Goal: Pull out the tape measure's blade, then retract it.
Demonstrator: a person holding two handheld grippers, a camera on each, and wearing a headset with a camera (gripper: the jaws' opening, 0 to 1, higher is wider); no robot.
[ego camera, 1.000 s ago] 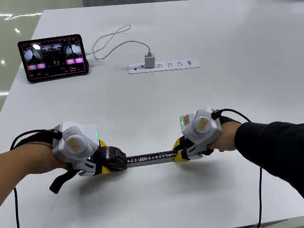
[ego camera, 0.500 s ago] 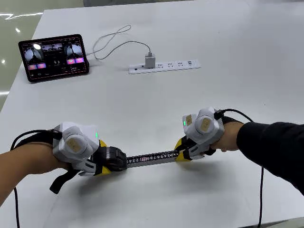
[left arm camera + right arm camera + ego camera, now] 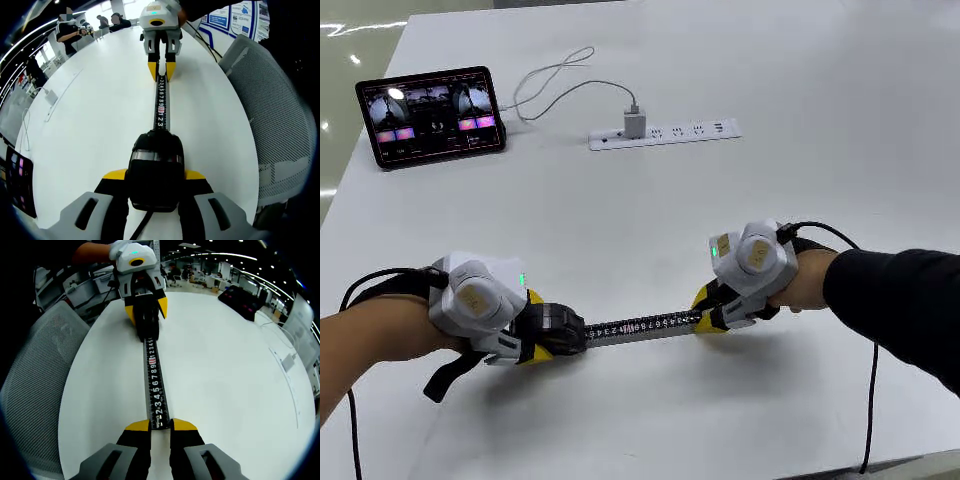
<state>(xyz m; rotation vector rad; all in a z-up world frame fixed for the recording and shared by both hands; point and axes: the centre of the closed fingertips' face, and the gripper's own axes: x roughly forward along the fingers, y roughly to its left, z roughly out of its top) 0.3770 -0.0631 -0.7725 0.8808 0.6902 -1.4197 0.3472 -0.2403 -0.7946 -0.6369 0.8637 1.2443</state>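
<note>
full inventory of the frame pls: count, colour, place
table: 1, white, under everything
tablet: 1, black, screen lit, far left
power strip: 1, white, far centre
charger: 1, white, plugged into the strip, cable runs to the tablet
chair: 1, grey mesh, beside the table
tape measure case: 1, black, in the left jaws
blade: 1, black, pulled out between the grippers
left gripper: shut on the case
right gripper: shut on the blade tip
sleeve: 1, black, right arm

The bench [image 3: 800,100] holds two hand-held grippers [image 3: 542,330] [image 3: 703,312], one tape measure [image 3: 620,330], one tablet [image 3: 430,115] and one power strip [image 3: 680,132].
</note>
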